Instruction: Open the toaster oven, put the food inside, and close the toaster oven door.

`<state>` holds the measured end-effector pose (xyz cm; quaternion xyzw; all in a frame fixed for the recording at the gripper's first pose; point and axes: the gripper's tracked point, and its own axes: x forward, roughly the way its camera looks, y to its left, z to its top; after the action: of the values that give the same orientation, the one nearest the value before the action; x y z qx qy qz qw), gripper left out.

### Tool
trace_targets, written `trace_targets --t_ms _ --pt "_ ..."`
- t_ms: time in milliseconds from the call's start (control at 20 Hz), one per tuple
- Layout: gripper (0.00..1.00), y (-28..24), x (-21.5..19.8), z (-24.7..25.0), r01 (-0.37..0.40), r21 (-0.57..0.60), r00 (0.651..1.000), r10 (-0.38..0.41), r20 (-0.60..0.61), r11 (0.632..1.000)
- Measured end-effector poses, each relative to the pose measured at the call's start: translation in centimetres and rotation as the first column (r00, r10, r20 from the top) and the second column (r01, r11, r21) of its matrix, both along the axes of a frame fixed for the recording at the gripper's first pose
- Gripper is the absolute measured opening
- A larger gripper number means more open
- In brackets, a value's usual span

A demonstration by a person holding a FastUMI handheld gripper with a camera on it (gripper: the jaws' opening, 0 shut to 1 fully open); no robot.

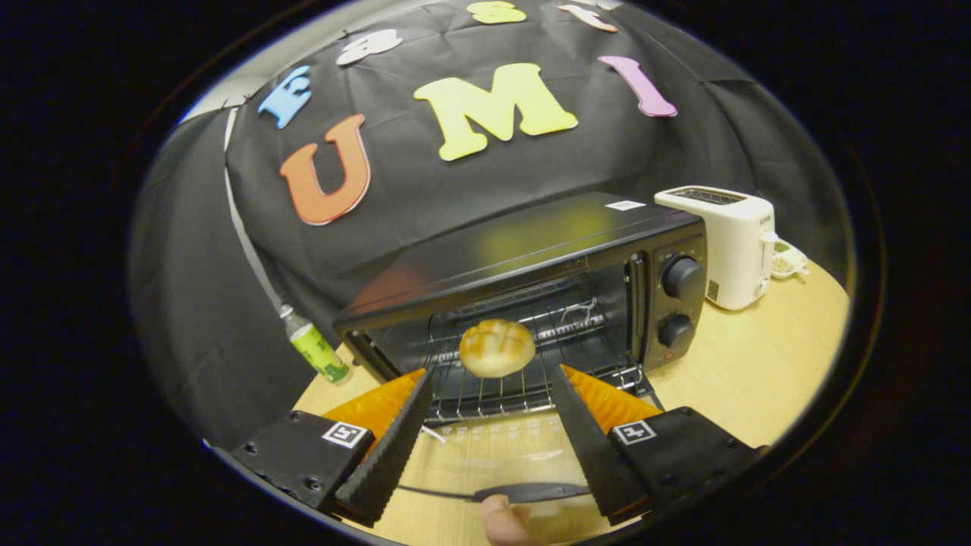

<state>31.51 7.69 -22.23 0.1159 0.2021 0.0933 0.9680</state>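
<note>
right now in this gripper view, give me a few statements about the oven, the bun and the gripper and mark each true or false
1. The toaster oven has its door lowered open. True.
2. The bun is clamped between both fingers. False: the gripper is open, its fingers spread to either side, and the bun sits ahead of the tips on the wire rack.
3. A white pop-up toaster stands beside the oven on its knob side. True.
4. The oven's two knobs are on the side nearest the green bottle. False: they are on the opposite side, toward the white toaster.
5. A fingertip shows by the door's handle. True.
</note>
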Motion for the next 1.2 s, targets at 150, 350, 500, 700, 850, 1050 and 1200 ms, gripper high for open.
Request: trace_targets --t_ms 150,350,500,700,850,1050,1200 --pt "1.0 -0.7 -3.7 -1.3 -0.051 -0.108 0.998 0.047 -0.041 0.993" --pt "1.0 -2.1 -7.9 -3.8 -0.048 -0.188 0.992 0.024 -0.125 0.981" --pt "1.0 -2.0 -9.7 -5.0 -0.06 -0.205 0.985 0.024 -0.17 0.977" --pt "1.0 -1.6 -10.4 -7.2 -0.074 -0.24 0.968 0.011 -0.251 0.968" --pt "1.0 -1.0 -10.3 -8.8 -0.082 -0.224 0.949 0.007 -0.316 0.971" --pt "1.0 -0.7 -9.7 -10.3 -0.082 -0.224 0.935 -0.003 -0.355 0.971" --pt "1.0 0.2 -8.5 -10.8 -0.088 -0.208 0.935 0.009 -0.355 0.974"
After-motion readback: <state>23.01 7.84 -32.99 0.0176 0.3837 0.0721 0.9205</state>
